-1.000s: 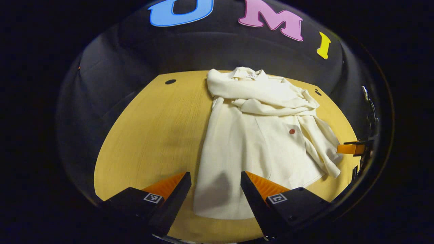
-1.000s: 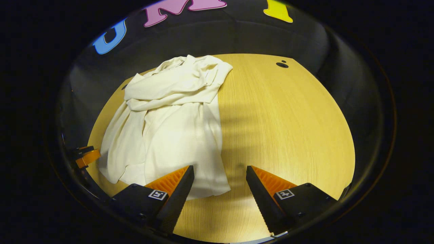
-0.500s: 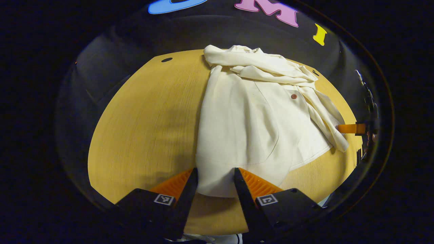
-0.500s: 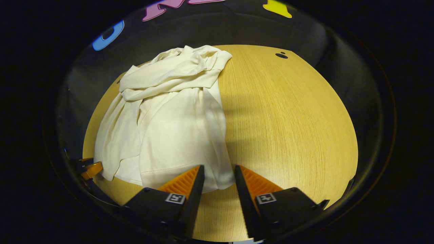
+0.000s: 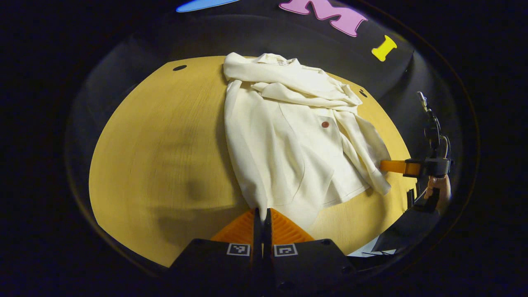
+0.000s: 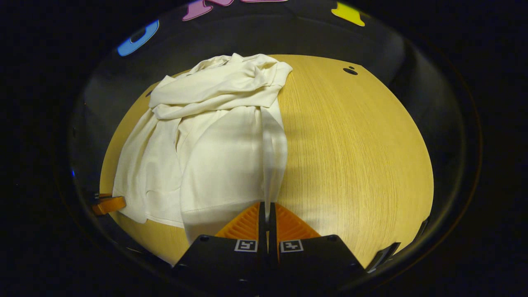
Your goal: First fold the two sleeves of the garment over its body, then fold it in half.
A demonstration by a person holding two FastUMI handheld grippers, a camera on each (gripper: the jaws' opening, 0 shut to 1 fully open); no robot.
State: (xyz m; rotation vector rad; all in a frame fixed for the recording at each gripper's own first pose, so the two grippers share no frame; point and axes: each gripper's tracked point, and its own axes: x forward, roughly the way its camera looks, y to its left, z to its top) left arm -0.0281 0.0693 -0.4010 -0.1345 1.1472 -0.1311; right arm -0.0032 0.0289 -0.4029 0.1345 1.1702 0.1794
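A cream shirt (image 5: 288,140) lies on the round wooden table (image 5: 156,144), collar at the far side, both sleeves bunched across its upper body. A small reddish button (image 5: 325,124) shows on its front. My left gripper (image 5: 261,212) is shut on one near hem corner, and the cloth rises in a taut ridge from the fingers. In the right gripper view the shirt (image 6: 222,152) looks the same, and my right gripper (image 6: 267,208) is shut on the other near hem corner. The right gripper's fingers (image 5: 392,166) touch the hem at the far right, held by a hand (image 5: 438,187).
Bare tabletop (image 6: 354,144) stretches to the right of the shirt in the right gripper view and to its left in the left gripper view. Small dark holes (image 5: 179,67) (image 6: 350,71) sit near the far rim. The left gripper's fingers (image 6: 109,203) show at the table's left edge.
Both grippers have gone from open around the near hem to shut on its corners. The cloth at each corner has been pulled up into a ridge.
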